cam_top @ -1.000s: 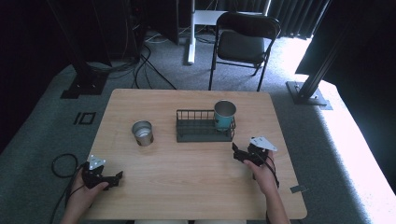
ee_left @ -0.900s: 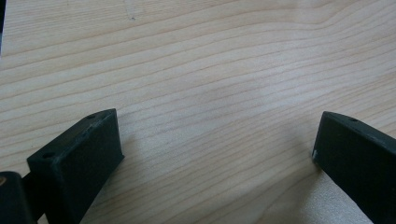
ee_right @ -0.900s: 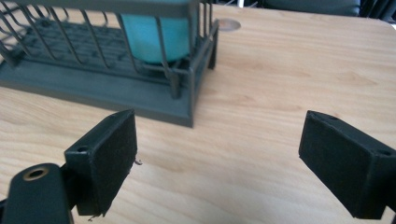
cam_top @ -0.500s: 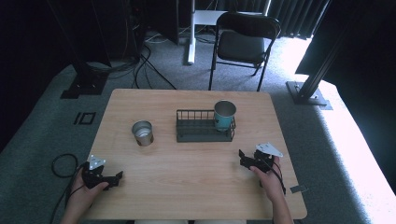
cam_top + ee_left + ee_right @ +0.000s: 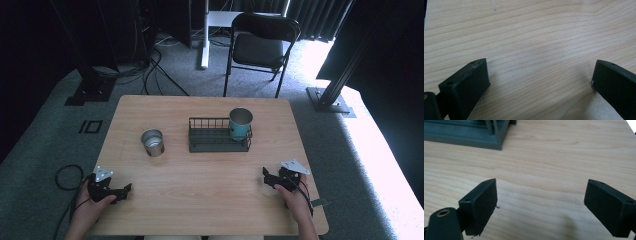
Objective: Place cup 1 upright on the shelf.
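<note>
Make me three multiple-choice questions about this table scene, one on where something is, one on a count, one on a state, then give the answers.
1. Where does the teal metal cup stand?
A. In the right end of the dark wire rack
B. On the black folding chair
C. Beside the left claw

2. How many cups are on the light wooden table?
A. One
B. Two
C. Four

3. How is the right claw?
A. Shut on a cup
B. Shut and empty
C. Open and empty

Answers:
1. A, the high view shows it inside the rack's right end.
2. B, the teal cup and the plain silver metal cup left of the rack.
3. C, the right gripper view shows its jaws wide apart over bare wood.
</note>
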